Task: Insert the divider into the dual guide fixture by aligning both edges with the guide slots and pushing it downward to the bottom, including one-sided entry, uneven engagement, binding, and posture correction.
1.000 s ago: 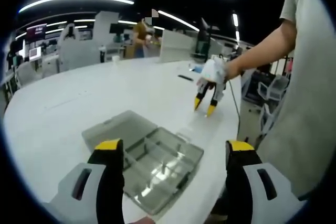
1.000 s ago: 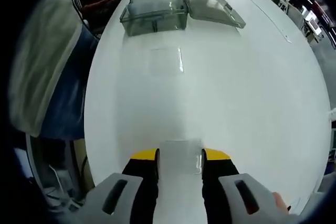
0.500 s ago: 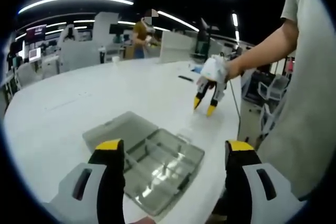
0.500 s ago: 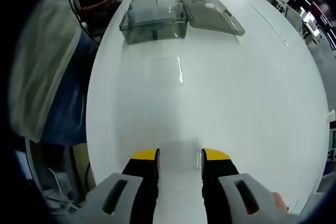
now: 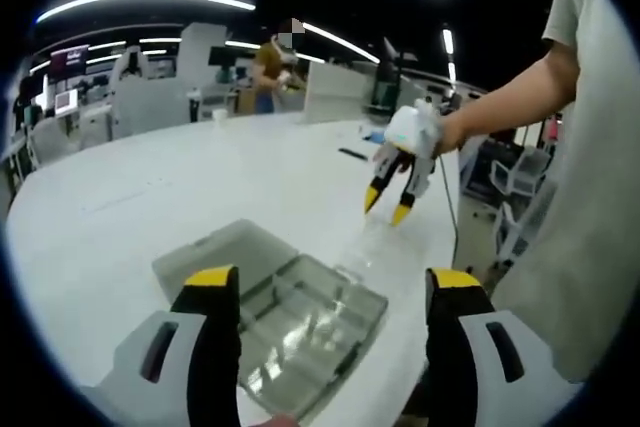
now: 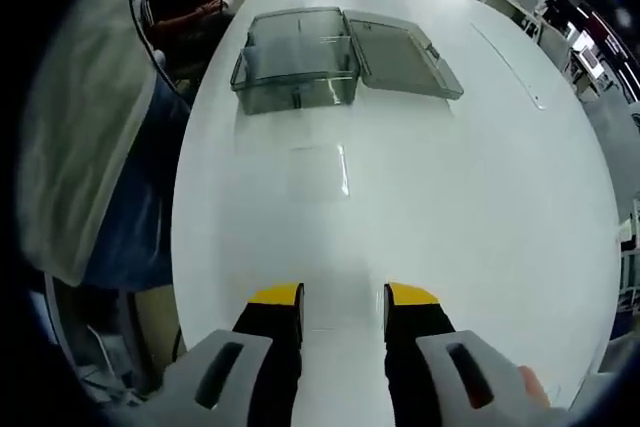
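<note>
- Right gripper: jaws parted, nothing between them. The clear sheet that sat between the jaw tips a second ago is gone from that spot, and the table under them looks bare. In the left gripper view it hangs above the table, higher than before.
- Divider: a clear flat sheet lying on the table, near the box but apart from it, not picked up.
- Box: clear plastic, lid folded open flat beside it, inner partitions visible.
- Left gripper: jaws wide apart, empty, held just above the box; barely moved.
- Judgement: insertion not begun. The right gripper appears to have backed off, so a grasp on the divider comes next.
</note>
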`<control>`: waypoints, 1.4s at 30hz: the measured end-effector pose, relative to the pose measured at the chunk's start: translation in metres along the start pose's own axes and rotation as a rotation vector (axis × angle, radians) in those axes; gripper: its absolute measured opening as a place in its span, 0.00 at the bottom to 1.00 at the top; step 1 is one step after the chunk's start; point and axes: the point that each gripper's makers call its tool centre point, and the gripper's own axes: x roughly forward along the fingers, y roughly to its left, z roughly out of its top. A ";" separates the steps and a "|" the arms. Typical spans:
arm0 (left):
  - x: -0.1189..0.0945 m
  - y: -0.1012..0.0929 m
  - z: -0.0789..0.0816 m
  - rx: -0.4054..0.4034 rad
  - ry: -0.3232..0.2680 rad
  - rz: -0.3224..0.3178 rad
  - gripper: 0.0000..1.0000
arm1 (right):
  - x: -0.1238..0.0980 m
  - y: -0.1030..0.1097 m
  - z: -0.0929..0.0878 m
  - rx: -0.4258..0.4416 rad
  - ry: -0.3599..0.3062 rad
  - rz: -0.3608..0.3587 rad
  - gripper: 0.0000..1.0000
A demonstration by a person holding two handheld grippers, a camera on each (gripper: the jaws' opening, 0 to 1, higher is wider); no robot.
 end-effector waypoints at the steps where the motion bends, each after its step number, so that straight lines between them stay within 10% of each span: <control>1: 0.001 0.000 0.001 -0.005 0.000 -0.001 0.73 | -0.001 0.000 0.003 0.001 -0.006 -0.003 0.27; 42: 0.027 -0.007 0.025 -0.174 0.008 -0.015 0.46 | -0.046 0.017 0.139 -0.197 -0.149 -0.113 0.27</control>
